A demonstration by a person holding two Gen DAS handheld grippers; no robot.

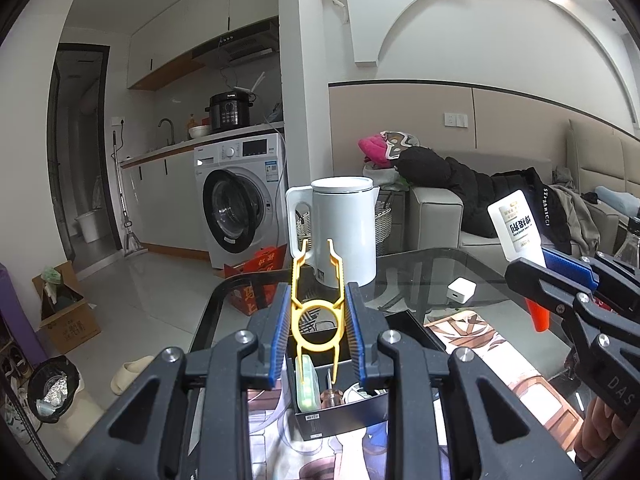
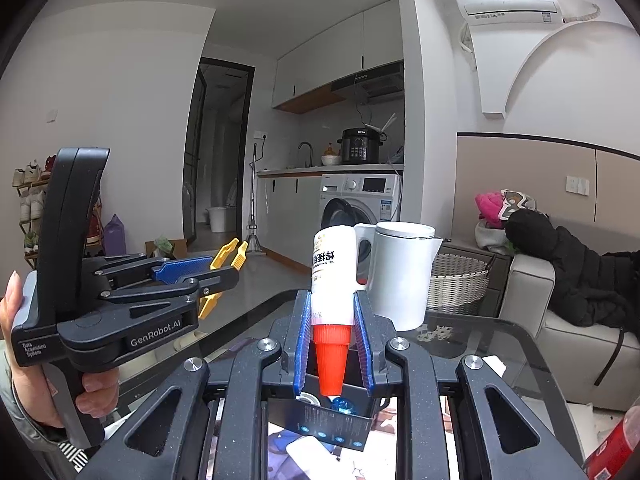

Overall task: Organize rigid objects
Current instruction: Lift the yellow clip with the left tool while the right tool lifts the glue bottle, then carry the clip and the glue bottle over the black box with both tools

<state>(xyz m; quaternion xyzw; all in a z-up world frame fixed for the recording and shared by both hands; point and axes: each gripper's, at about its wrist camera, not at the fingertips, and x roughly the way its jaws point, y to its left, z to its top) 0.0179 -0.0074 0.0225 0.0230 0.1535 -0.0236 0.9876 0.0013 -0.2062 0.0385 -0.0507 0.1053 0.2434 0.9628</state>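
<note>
1. Gripping a yellow plastic tool by its ring, the left gripper is closed on it above a black box; it looks light, thin and springy.
2. Right gripper is closed on a white tube at its red cap; likely light, smooth.
3. White kettle stands beyond on the glass table.

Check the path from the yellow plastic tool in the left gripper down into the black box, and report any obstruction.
Nothing visible blocks it. The yellow tool, held by the left gripper, hangs right over the open black box. A green case and other small items already lie inside.
</note>
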